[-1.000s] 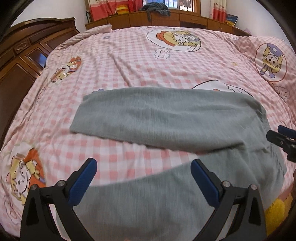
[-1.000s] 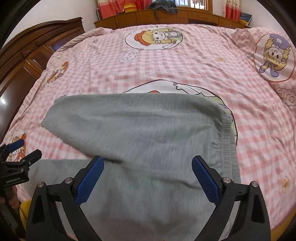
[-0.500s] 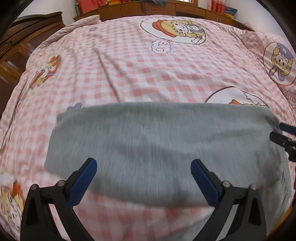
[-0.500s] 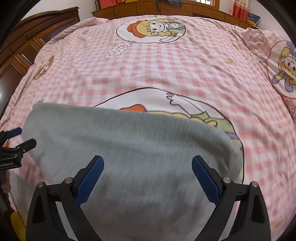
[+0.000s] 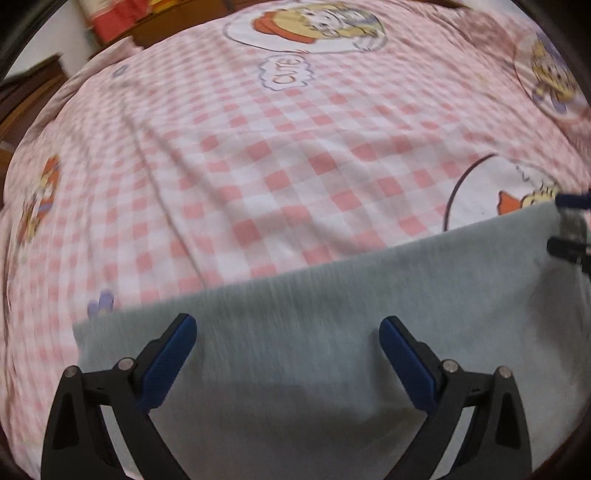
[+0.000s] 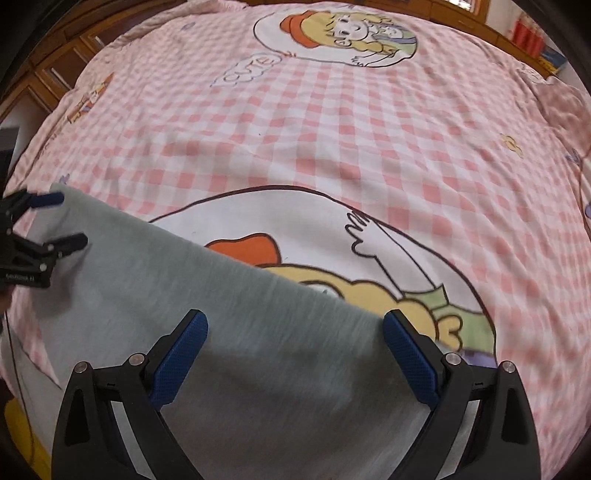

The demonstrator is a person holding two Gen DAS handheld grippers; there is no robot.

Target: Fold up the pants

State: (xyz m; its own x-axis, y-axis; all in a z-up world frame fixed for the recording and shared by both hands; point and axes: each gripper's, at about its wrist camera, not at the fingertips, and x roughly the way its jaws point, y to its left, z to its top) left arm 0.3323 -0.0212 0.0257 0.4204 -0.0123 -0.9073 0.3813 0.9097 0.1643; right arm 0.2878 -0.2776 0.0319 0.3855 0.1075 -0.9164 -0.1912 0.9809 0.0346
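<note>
The grey pants (image 5: 332,332) lie flat on the pink checked bedspread (image 5: 258,166), filling the lower part of both views; in the right wrist view the pants (image 6: 184,295) run from lower right to the left edge. My left gripper (image 5: 288,354) is open over the cloth, its blue pads apart, holding nothing. My right gripper (image 6: 295,354) is also open and empty above the pants. The right gripper shows at the right edge of the left wrist view (image 5: 570,229), and the left gripper at the left edge of the right wrist view (image 6: 44,229).
The bedspread (image 6: 332,147) carries cartoon prints and spreads far beyond the pants. Dark wooden furniture (image 6: 55,81) stands to the left and behind the bed. Red curtains (image 5: 110,22) hang at the back.
Both grippers have moved forward and lower over the pants. The far edge of the cloth now sits close in front of the fingers, and the near leg has dropped out of view.
</note>
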